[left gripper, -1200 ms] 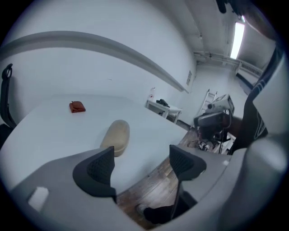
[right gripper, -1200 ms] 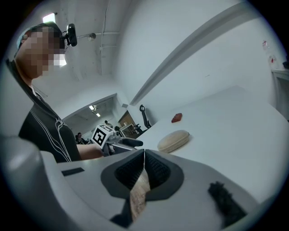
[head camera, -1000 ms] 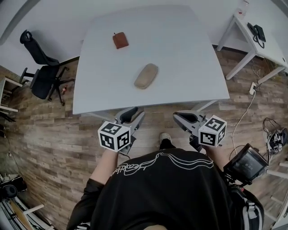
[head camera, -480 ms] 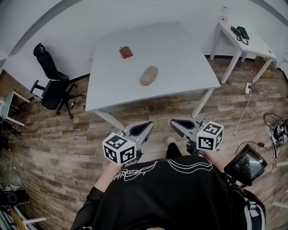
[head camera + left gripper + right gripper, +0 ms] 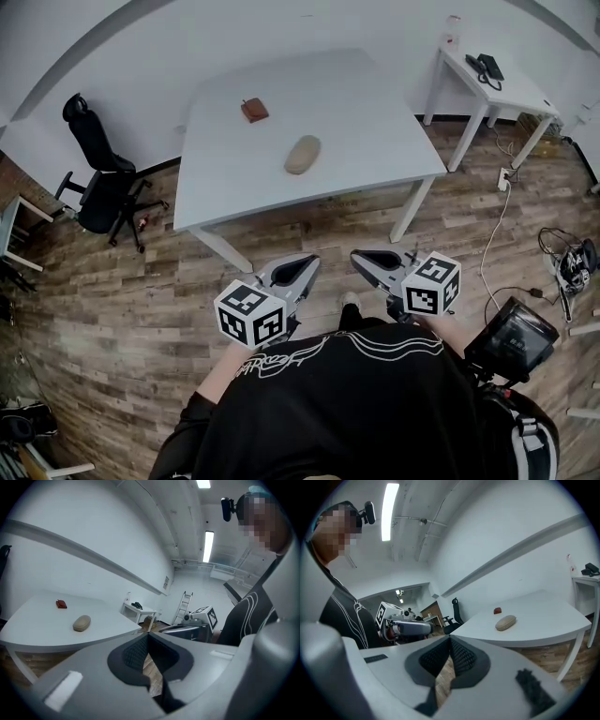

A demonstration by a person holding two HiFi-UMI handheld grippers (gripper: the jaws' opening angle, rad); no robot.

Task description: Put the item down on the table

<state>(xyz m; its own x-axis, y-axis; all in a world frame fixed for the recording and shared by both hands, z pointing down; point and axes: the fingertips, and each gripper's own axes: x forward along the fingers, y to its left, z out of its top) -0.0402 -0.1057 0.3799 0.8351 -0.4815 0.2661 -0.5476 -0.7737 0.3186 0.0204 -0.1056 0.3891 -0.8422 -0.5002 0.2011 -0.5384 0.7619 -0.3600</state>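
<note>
Left gripper (image 5: pixel 148 637): your jaws are closed tip to tip and hold nothing; only floor planks show through the hollow behind the pads.
Right gripper (image 5: pixel 450 639): closed on itself in the same way, tips meeting, empty.
Where you hold them: side by side close in front of your body, apart from each other, over the floor (image 5: pixel 112 309) and short of the table's near edge, both noses aimed toward the table.
Cubes: each gripper's marker cube sits at the end nearest you, the left one (image 5: pixel 250 315) slightly lower in the head view than the right one (image 5: pixel 431 284).
Case (image 5: pixel 302 155): the tan oval case lies flat on the table, in its near half, untouched by either gripper and well apart from both.
Pouch (image 5: pixel 253 110): a small red-brown pouch lies farther back and to the left of the case, apart from it.
Table (image 5: pixel 375 103): white top on white legs, straight ahead of you.
Chair (image 5: pixel 98 183): a black office chair stands to the left of the table, near the wall.
Side table (image 5: pixel 511 89): a small white one stands beyond the table's right corner, with a black phone (image 5: pixel 488 67) on it.
Your right side: a black device (image 5: pixel 511 342) shows by your hip.
</note>
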